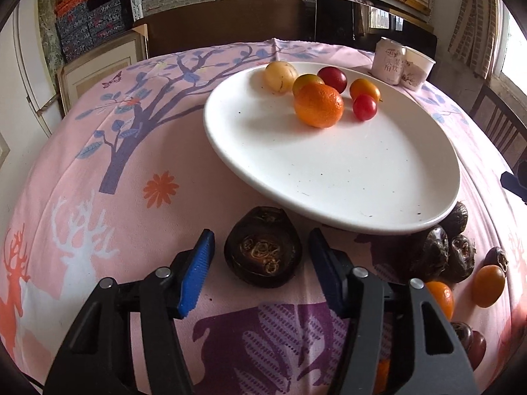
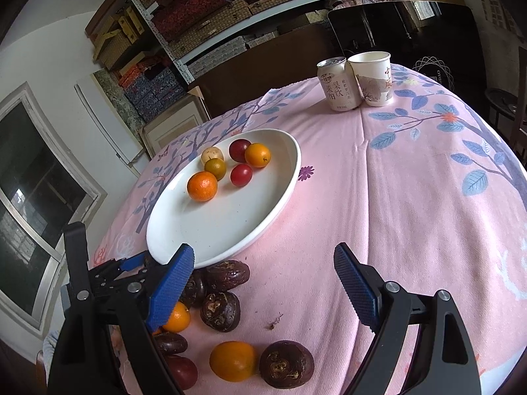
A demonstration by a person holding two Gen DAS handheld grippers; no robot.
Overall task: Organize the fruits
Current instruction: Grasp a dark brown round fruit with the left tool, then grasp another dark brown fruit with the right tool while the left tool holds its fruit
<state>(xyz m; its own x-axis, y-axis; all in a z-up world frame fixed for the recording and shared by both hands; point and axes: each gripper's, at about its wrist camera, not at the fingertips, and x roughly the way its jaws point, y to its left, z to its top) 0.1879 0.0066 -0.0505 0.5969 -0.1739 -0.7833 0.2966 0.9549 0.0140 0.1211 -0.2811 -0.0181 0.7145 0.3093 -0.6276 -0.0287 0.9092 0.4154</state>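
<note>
Six fruits are gathered on the white plate point(image 1: 329, 177). A dark water chestnut point(image 1: 263, 251) is framed between the spread jaws of the left gripper point(image 1: 262, 270), ungrasped. The right gripper point(image 2: 263, 289) is likewise spread; roughly nine pieces remain on the bench point(image 2: 411, 197).
</note>
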